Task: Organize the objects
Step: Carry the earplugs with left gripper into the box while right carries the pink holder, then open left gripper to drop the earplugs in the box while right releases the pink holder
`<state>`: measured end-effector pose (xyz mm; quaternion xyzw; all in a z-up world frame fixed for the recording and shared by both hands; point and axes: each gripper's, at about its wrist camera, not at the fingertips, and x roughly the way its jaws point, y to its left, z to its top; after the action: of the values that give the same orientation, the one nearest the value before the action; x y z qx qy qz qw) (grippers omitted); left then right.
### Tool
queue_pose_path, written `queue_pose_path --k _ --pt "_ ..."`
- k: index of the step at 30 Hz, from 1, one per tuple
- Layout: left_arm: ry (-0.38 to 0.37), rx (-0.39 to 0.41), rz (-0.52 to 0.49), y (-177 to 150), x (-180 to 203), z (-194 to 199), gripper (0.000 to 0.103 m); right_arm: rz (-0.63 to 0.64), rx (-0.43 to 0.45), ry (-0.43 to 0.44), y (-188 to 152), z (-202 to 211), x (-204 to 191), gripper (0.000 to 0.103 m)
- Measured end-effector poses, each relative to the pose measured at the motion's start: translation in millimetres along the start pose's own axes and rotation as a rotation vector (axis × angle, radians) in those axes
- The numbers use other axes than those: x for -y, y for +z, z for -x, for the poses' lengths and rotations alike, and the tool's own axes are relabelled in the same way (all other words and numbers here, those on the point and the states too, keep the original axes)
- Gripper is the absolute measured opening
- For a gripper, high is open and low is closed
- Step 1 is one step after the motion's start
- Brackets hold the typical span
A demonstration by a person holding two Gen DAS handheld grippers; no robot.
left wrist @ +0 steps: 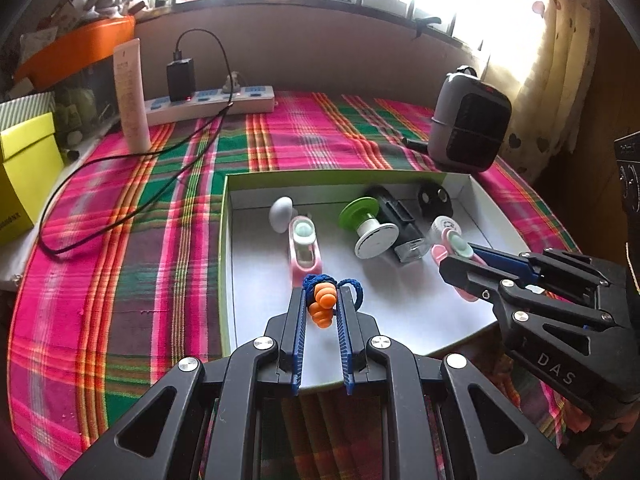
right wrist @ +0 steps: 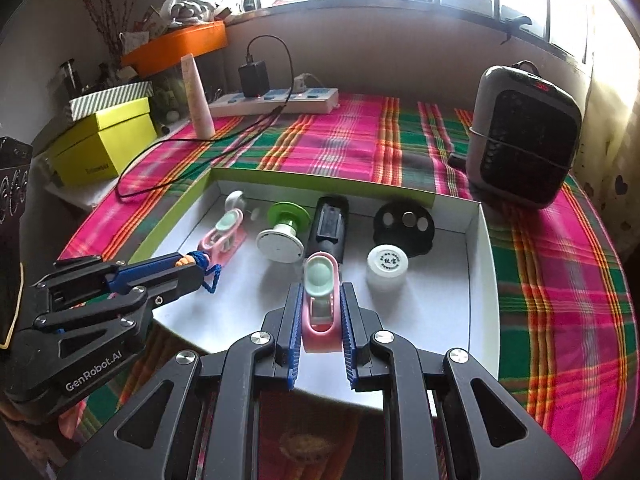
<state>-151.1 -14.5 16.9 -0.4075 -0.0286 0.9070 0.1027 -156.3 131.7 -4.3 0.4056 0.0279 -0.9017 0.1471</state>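
Now carrying two items over the white box (left wrist: 476,192): left gripper (left wrist: 320,304) pinching orange corded earplugs (left wrist: 320,307) above the near-left floor, right gripper (right wrist: 320,308) clamping a pink roller case (right wrist: 320,304) near centre. Next, probably: lowering each onto bare floor, clear of the green-and-white spool (right wrist: 282,236), then spreading the jaws.

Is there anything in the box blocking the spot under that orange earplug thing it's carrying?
Nothing visible does. The left gripper is shut on the orange earplugs with their blue cord over a bare white stretch of the box floor. The nearest item, a pink case, lies just beyond the fingertips.
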Motion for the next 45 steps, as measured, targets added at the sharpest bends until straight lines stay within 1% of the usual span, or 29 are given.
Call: queue_pose_path --k 4,10,24,32,33,35,36,41,45 --pt "0.003 -0.013 0.006 -0.3 -1.7 -5.0 0.014 -0.002 -0.017 -0.005 0.1 -6.4 1.7 0.018" --pt "0.006 -0.013 0.002 -0.4 -0.8 -6.7 0.014 -0.003 -0.04 -0.008 -1.5 -14.3 3.1 0.019" --pt "0.006 -0.013 0.0 -0.1 -0.8 -8.1 0.015 0.0 -0.035 -0.007 -2.2 -13.8 2.2 0.019" --pt "-0.001 -0.011 -0.005 -1.6 1.0 -5.0 0.027 0.001 -0.027 -0.018 -2.7 -11.3 0.9 0.019" --pt "0.0 -0.01 -0.004 -1.6 0.8 -4.5 0.027 0.001 -0.026 -0.019 -2.9 -10.7 0.9 0.02" --pt "0.004 -0.008 -0.007 -1.6 2.1 -2.9 0.029 0.0 -0.026 -0.023 -3.6 -9.4 1.0 0.026" --pt "0.005 -0.007 -0.007 -1.8 2.3 -2.0 0.029 -0.001 -0.024 -0.023 -4.0 -8.5 0.8 0.027" --pt "0.014 0.001 -0.009 -2.9 3.5 1.3 0.035 0.002 -0.015 -0.03 -5.5 -3.0 -1.0 0.027" --pt "0.01 0.005 -0.007 -3.9 4.3 5.0 0.036 0.004 -0.006 -0.036 -6.8 1.7 -3.7 0.027"
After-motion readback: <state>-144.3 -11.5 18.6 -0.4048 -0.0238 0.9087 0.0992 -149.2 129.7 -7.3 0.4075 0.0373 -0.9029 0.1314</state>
